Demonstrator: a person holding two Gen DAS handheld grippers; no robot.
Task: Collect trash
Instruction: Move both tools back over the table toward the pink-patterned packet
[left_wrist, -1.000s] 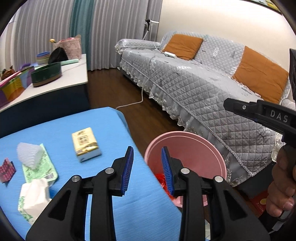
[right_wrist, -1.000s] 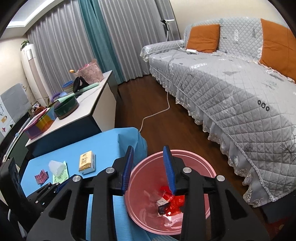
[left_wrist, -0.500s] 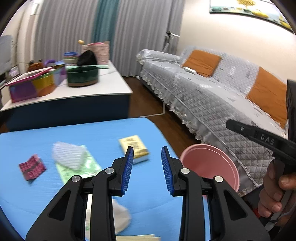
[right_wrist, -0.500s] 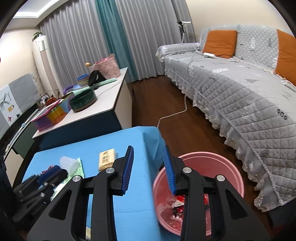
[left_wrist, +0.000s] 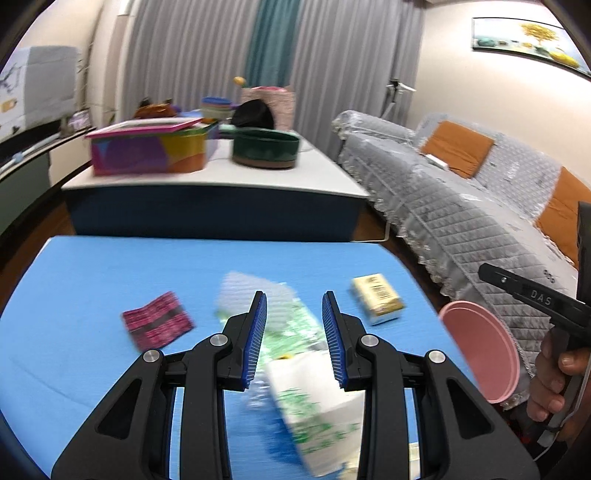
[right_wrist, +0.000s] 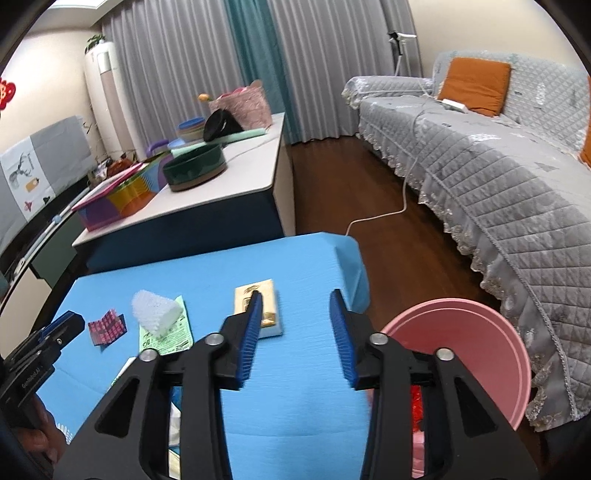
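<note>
Both grippers moved from pink bin to blue table.
Left gripper spread, empty; right gripper opening, empty.

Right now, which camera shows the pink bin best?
The right wrist view: the pink bin sits sharp beside the blue table, its rim wide open and red trash inside. The left wrist view catches only a blurred, side-on sliver of the bin at the table's edge.

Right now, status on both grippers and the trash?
Left gripper open, empty. Right gripper opening, empty. Yellow packet and pink wrapper on blue table; pink bin alongside. Nothing blocking.
</note>
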